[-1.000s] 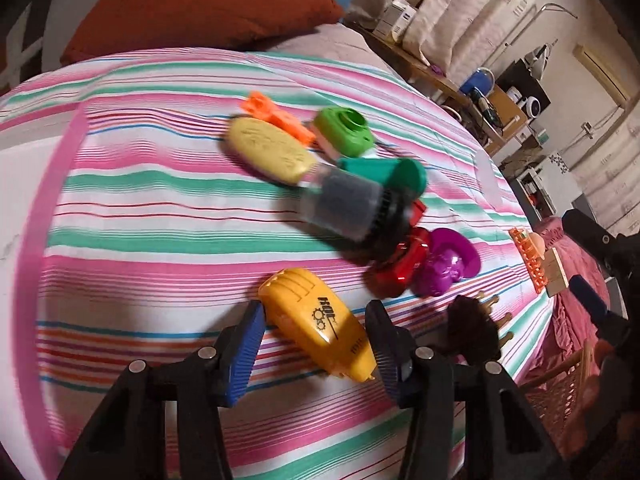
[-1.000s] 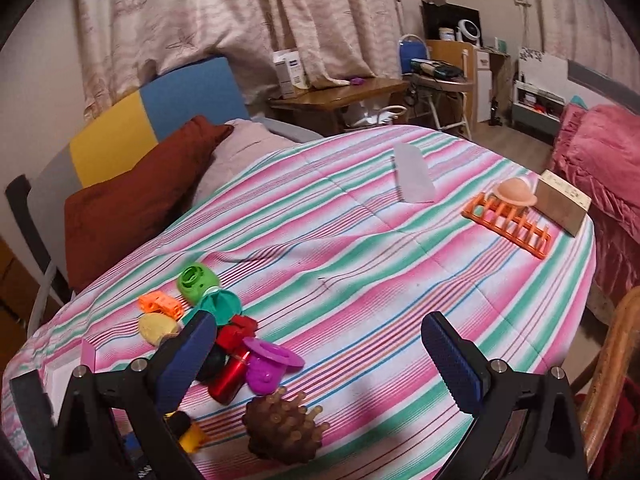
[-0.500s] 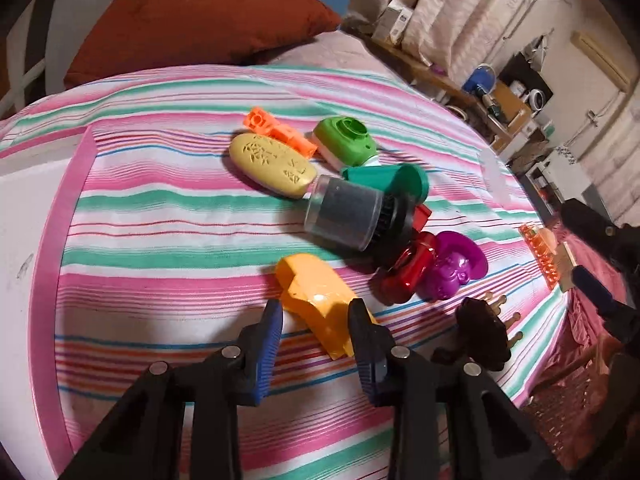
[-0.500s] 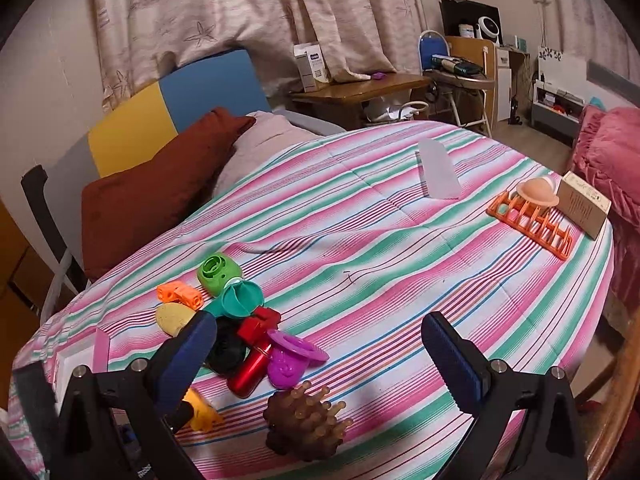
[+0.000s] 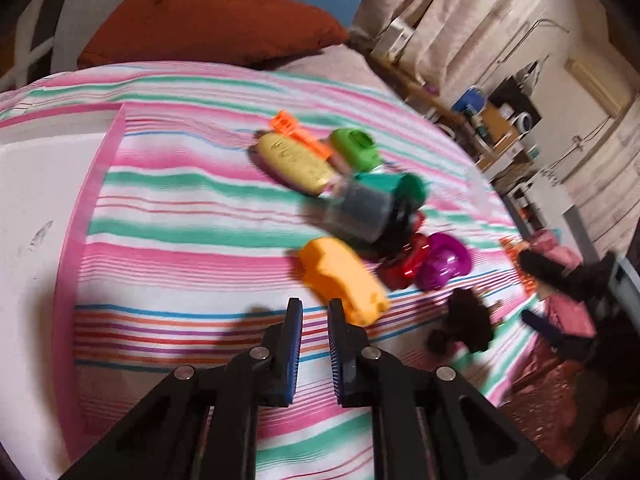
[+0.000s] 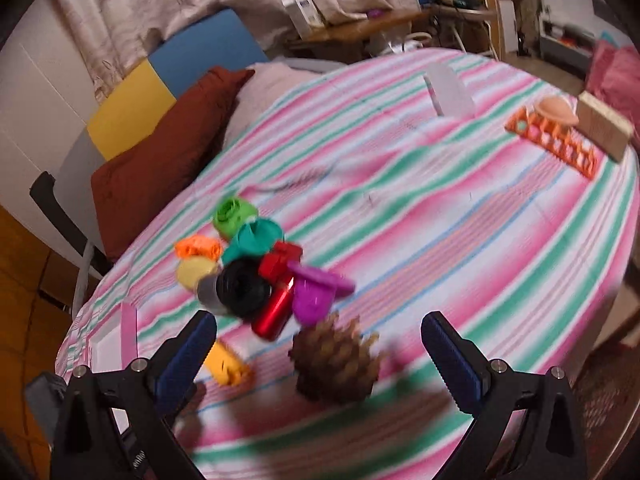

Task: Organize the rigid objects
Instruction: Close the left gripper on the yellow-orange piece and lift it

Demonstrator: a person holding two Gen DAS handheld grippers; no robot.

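Observation:
An orange-yellow toy (image 5: 340, 276) lies on the striped cloth just past my left gripper (image 5: 314, 304) and to the right of its tips. That gripper's jaws are shut, with only cloth showing in the thin slit between the pads. Beyond it lies a cluster: a pale yellow oval (image 5: 294, 160), an orange piece (image 5: 296, 130), a green cap (image 5: 356, 148), a teal cup (image 5: 400, 188), a clear and black jar (image 5: 360, 216), a red bottle (image 5: 404, 264) and a purple piece (image 5: 444, 264). My right gripper (image 6: 320, 320) is wide open, pointing down over a brown pine cone (image 6: 336, 360).
A white tray with a pink rim (image 5: 68, 220) lies at the left edge of the cloth. A brown cushion (image 5: 200, 28) leans at the back. Far across the cloth are an orange rack (image 6: 552, 140), a wooden block (image 6: 604, 128) and a white sheet (image 6: 450, 92).
My left jaws closed from wide on either side of the orange-yellow toy; the toy now lies outside them, past the tips. My right gripper dipped toward the pine cone, still open.

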